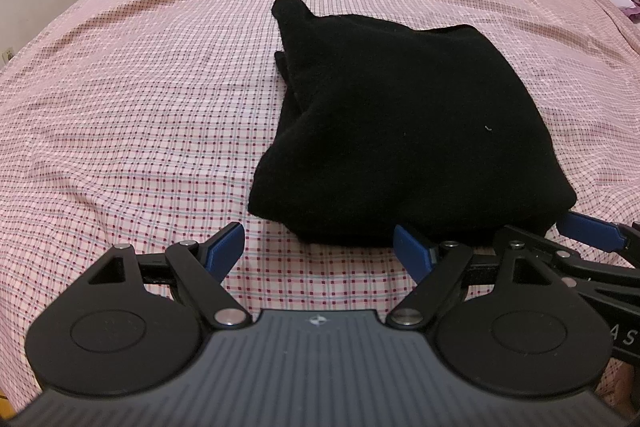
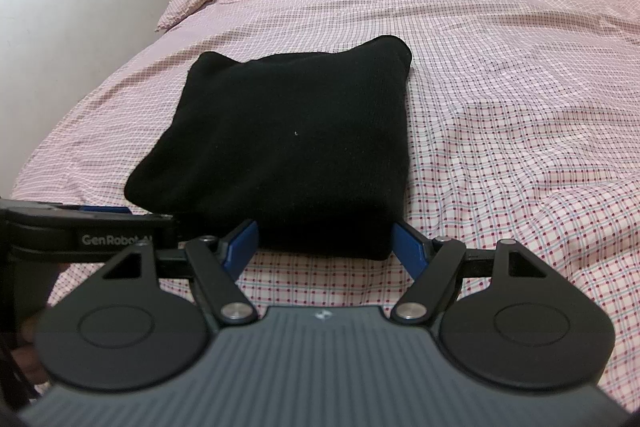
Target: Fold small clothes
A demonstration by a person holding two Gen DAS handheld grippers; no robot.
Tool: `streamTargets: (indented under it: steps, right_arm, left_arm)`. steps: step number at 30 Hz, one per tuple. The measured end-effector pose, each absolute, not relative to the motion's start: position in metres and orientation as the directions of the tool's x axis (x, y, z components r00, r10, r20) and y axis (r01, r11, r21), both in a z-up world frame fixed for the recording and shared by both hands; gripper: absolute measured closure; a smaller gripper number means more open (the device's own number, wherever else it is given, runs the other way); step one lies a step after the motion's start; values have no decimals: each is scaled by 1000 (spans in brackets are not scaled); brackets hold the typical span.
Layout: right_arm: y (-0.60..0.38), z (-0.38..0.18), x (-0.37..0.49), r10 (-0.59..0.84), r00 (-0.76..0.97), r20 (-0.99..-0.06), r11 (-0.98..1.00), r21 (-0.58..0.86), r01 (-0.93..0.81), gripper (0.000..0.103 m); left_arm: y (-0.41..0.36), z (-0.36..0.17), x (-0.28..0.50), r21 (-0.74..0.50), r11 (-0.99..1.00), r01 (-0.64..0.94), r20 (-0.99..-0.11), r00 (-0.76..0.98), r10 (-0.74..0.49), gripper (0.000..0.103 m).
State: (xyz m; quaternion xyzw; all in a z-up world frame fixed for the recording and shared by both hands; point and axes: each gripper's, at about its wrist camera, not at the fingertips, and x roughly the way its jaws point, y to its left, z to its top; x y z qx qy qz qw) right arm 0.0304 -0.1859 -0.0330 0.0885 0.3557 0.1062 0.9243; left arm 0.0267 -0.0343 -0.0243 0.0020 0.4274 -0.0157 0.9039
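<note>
Both tongs [image 1: 320, 247] [image 2: 324, 245] spread, angled downward.

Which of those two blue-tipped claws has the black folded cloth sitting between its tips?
The right gripper: the near edge of the black garment lies between its blue pads. The left gripper is open over bare checked bedspread, beside the garment's corner.

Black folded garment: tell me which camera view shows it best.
The right wrist view: the black folded garment sits centred, its squared outline and flat top visible, near edge between the open right gripper fingers. The left wrist view shows it off-centre, with layered left edges and a protruding corner.
</note>
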Motion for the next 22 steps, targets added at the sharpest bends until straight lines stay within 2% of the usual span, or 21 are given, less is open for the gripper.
streamTargets:
  steps: [22]
  right_arm:
    - [-186, -32, 32, 258, 727, -636, 962, 238, -134, 28]
  left_arm:
    - [-35, -22, 26, -9, 999, 31, -773, 634, -26, 18]
